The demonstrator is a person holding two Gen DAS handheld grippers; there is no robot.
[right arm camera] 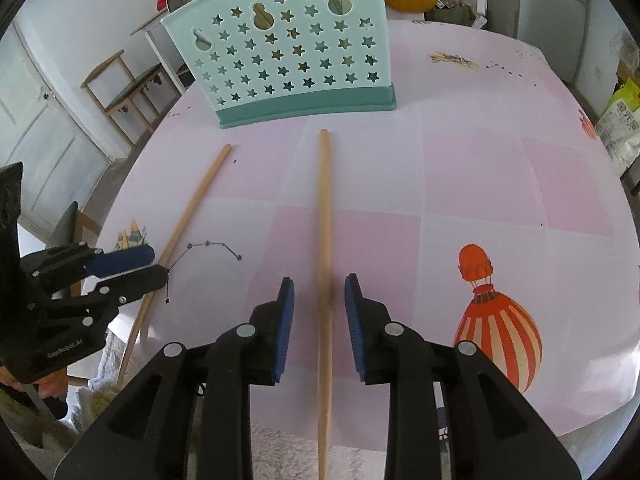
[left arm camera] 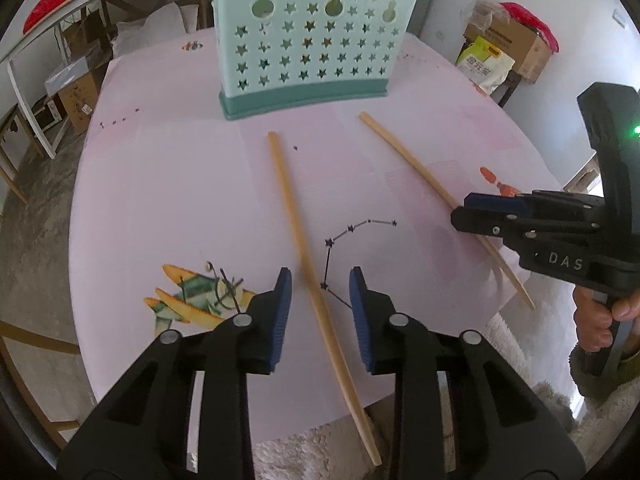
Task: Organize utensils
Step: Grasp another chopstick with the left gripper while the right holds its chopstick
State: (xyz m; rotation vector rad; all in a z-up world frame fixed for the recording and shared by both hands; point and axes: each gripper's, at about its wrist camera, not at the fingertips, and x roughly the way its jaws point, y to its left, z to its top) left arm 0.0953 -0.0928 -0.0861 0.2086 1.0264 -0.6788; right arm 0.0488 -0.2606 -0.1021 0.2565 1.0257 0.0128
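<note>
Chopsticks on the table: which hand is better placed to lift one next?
Neither clearly. The left gripper straddles the left chopstick, and the right gripper straddles the right chopstick. Both have open jaws, pads clear of the wood. Each suits its own stick, with the holder ahead.

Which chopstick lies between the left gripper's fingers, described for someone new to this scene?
Start at the mint-green utensil holder with star cut-outs on the pink tablecloth. Two wooden chopsticks lie in front of it. The one meant is the left chopstick, running past the printed constellation between the open left gripper; the other chopstick lies under the right gripper.
</note>
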